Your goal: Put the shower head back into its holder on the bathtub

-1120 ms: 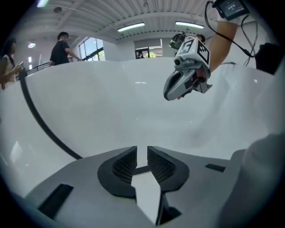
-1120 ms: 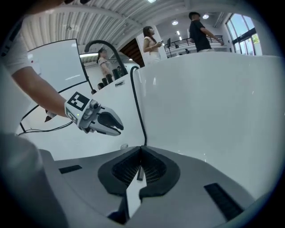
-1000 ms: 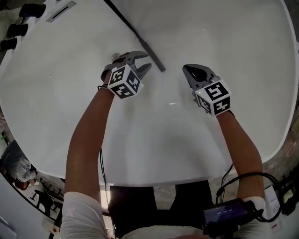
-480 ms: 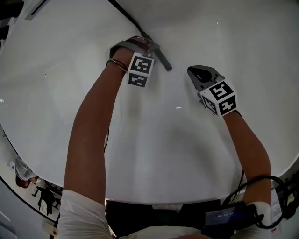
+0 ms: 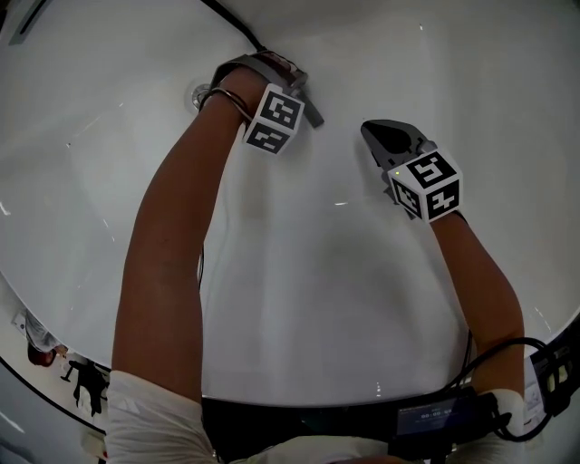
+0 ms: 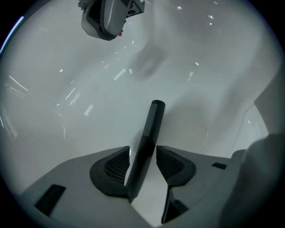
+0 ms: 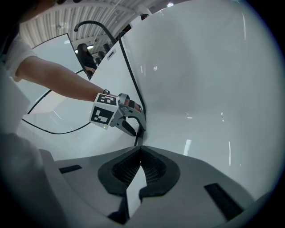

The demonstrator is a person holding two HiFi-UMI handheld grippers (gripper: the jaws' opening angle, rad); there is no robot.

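Observation:
The black shower head wand (image 6: 150, 127) lies on the floor of the white bathtub (image 5: 299, 272), and its hose (image 5: 237, 27) runs off toward the far rim. My left gripper (image 6: 142, 153) points straight down over the wand. Its jaws are open and straddle the wand, with a thin gap showing at the right pad. In the head view the left gripper (image 5: 281, 77) covers most of the wand (image 5: 314, 116). My right gripper (image 5: 381, 136) hovers to the right, shut, with nothing in it. The right gripper view shows its own tips (image 7: 141, 153) touching and the left gripper (image 7: 132, 128) at the wand.
A small round metal fitting (image 5: 199, 93) sits in the tub floor just left of my left wrist. The tub walls curve up on all sides. Beyond the rim there is a curved black faucet (image 7: 91, 24) and a person (image 7: 83, 52) far off.
My left gripper has dropped down onto the wand, rolled at the wrist, and spread its jaws around it. My right gripper has sunk a little and stayed shut.

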